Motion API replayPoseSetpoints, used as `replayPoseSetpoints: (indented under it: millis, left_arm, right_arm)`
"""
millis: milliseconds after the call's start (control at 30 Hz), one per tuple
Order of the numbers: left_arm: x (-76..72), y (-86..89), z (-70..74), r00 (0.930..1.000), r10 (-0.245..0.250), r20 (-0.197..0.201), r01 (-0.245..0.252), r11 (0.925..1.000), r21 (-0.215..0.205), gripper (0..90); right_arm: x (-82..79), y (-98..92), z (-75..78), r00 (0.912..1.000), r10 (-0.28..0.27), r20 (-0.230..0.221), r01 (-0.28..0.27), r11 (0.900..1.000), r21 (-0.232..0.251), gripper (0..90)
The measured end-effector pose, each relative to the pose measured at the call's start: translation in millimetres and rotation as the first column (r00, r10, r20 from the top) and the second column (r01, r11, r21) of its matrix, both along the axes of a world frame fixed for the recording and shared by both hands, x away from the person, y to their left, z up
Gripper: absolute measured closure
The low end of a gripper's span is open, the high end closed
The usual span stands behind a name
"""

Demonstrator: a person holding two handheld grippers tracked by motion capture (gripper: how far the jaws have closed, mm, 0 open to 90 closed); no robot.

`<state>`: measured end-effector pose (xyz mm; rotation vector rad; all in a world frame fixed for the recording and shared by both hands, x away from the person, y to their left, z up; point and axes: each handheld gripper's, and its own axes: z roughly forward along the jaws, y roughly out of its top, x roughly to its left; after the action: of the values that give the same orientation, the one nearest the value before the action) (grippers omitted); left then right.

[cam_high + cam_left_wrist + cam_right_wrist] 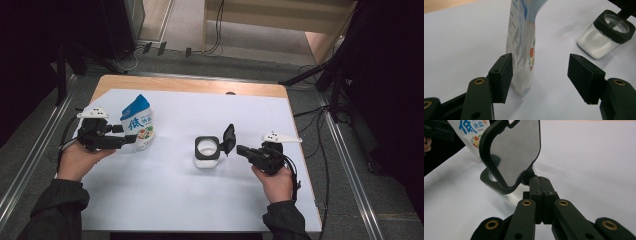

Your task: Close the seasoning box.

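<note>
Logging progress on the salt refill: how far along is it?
Done: the jar stands with its lid flipped open. In hand: the left gripper is open around the standing bag; the right gripper is shut beside the lid. Left: gripping, lifting and pouring the bag.

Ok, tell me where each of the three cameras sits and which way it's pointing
High view: above the person's side, facing forward and down on the table; forearms, both hands, left gripper, right gripper.
Left gripper view: rides that gripper, looking between open jaws at the salt bag.
Right gripper view: rides that gripper, jaws closed, facing the jar's raised lid.
Shared: all show the bag and the jar.
</note>
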<state>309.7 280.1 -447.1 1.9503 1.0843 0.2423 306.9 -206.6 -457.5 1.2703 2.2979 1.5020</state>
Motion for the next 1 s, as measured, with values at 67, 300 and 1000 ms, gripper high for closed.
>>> replayPoseSetpoints:
  millis: [67, 300, 1000]
  left_arm:
    - [-3.9, 0.8, -2.5, 0.9999, -0.006, -0.009, 0.006, 0.9999, 0.012, 37.5]
    - [-16.3, 3.5, -10.5, 0.9997, 0.002, -0.025, -0.002, 0.9999, 0.012, 37.1]
    - [-37.9, -4.9, -15.7, 0.9992, -0.032, -0.026, 0.032, 0.9995, -0.009, 37.1]
  right_arm:
    - [3.0, 1.8, 0.8, 1.0000, 0.000, -0.001, 0.000, 1.000, 0.005, 90.0]
    - [11.1, 13.4, 7.2, 0.9997, 0.020, 0.018, -0.020, 1.000, 0.016, 90.0]
    - [26.9, 33.9, 12.2, 0.9984, 0.049, 0.028, -0.050, 0.997, 0.056, 90.0]
